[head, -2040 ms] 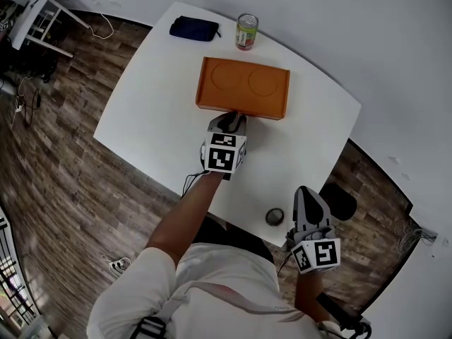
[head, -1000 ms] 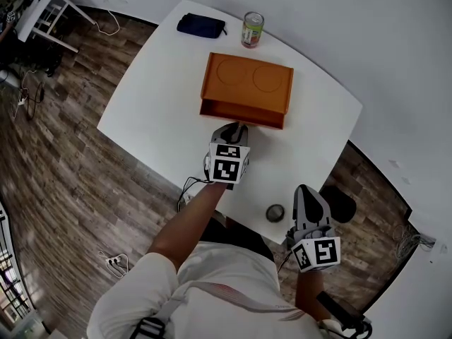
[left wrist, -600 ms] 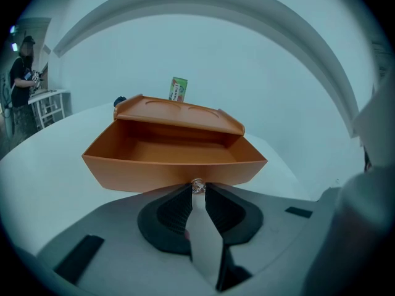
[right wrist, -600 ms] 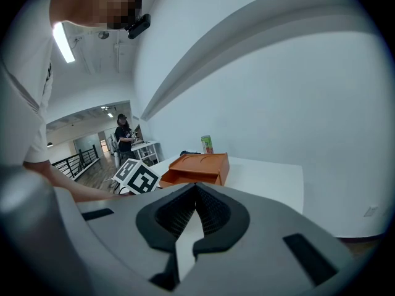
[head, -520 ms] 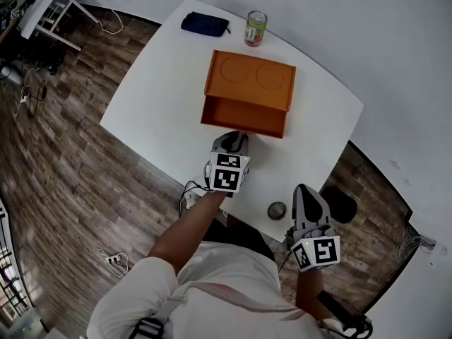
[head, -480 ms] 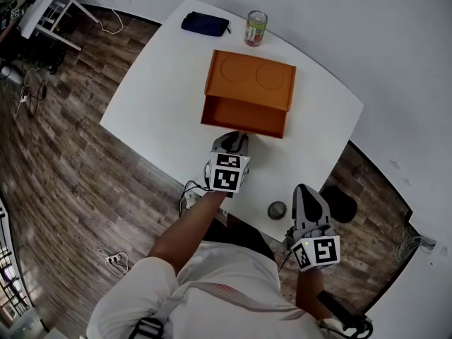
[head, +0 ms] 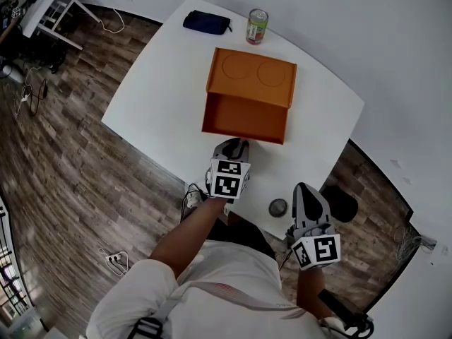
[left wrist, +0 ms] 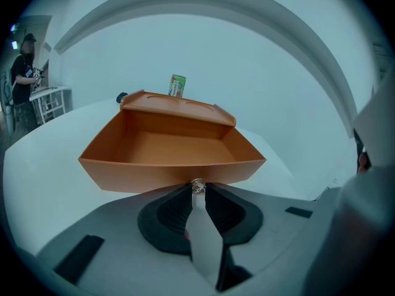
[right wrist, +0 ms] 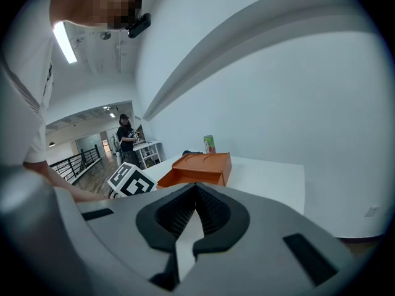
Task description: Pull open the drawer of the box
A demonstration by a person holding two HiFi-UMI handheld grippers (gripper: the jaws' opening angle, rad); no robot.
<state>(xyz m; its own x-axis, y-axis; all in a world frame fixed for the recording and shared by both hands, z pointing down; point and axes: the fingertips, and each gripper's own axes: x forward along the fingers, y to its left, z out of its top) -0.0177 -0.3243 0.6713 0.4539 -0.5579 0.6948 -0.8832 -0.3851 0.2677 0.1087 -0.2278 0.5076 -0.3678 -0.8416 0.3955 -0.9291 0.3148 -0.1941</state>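
An orange box stands on the white table with its drawer drawn out toward me; the drawer is empty. My left gripper sits at the middle of the drawer's front wall. In the left gripper view its jaws are shut on the small shiny knob of the drawer. My right gripper hangs off the table's near right edge, shut on nothing. From the right gripper view the box lies far ahead beyond the right gripper.
A green drink can and a dark pouch stand behind the box at the far edge. A small round metal object lies near the table's front edge, between the two grippers. Wooden floor surrounds the table.
The left gripper has moved back toward me with the knob in its jaws, and the drawer has slid out of the box from shut to wide open. The right gripper has stayed put.
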